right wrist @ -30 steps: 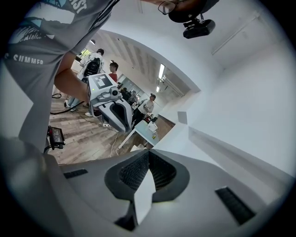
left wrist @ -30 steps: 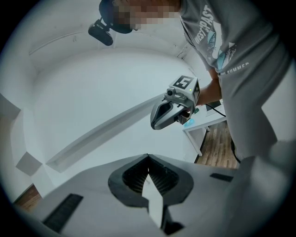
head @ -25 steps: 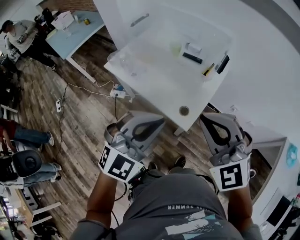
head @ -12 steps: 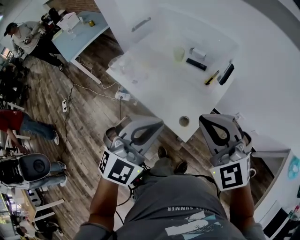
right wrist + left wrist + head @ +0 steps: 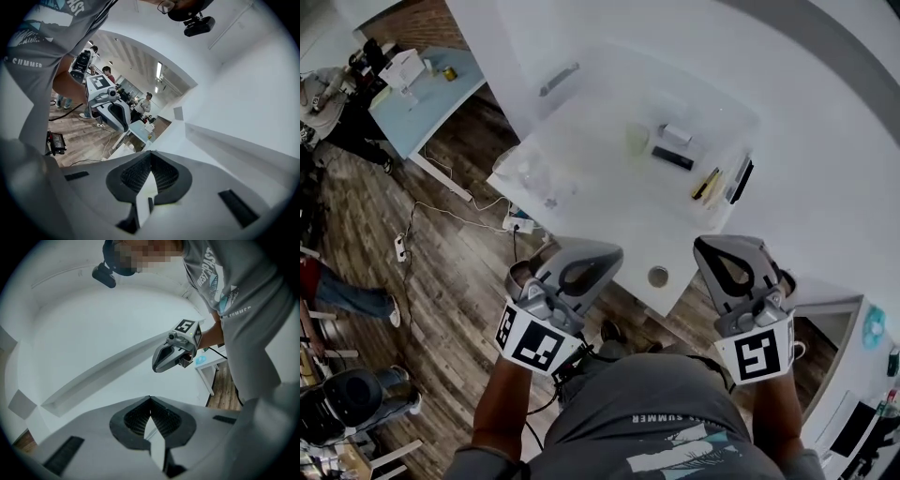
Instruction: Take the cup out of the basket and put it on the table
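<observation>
Head view is pretty bright but washed out. The white table (image 5: 628,253) blows out against the white surroundings, so the stuff on it looks faint and hazy, with barely any shadows. The wood floor (image 5: 441,262) along the left edge reads way darker. Both gripper views are heavy fisheye, with bowed lines and black vignette in the corners. Long ceiling lights (image 5: 158,70) show in the right gripper view, and the nearest foreground is soft.
</observation>
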Demonstrator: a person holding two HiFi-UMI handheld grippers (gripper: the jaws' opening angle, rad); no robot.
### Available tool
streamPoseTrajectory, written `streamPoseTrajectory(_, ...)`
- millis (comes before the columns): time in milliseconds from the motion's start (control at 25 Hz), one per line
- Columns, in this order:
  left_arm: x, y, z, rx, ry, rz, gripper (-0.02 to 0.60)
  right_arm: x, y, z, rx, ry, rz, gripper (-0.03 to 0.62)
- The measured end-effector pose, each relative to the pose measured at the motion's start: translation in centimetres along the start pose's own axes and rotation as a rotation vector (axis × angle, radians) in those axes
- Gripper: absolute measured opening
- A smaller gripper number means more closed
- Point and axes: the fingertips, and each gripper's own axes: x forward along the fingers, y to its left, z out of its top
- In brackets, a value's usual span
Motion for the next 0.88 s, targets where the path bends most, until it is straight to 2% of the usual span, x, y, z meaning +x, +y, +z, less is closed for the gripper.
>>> streamPoseTrajectory(200,0.9,1.2,-1.9,-0.022,-0.016,-0.020,0.011,2.0,-0.4,-0.9,0.002,0.045,0.007,0.011)
streamPoseTrajectory(480,3.0,2.9,-4.0,-0.049,0.010,-0.017,0.011,5.4,-2.6,-2.4,0.003,0.027,0.043,0.011)
streamPoseTrajectory(680,4.6,4.2,-4.0,-0.055,0.065,0.019,0.011,7.3,-5.2,-3.5,0.010,-0.042,0.074,0.011)
streamPoseTrajectory(880,6.8,6.2,-4.0,-0.043,0.132,0.086,0.011,8.9,-8.0,-4.4,0.000,-0.130,0.113,0.011)
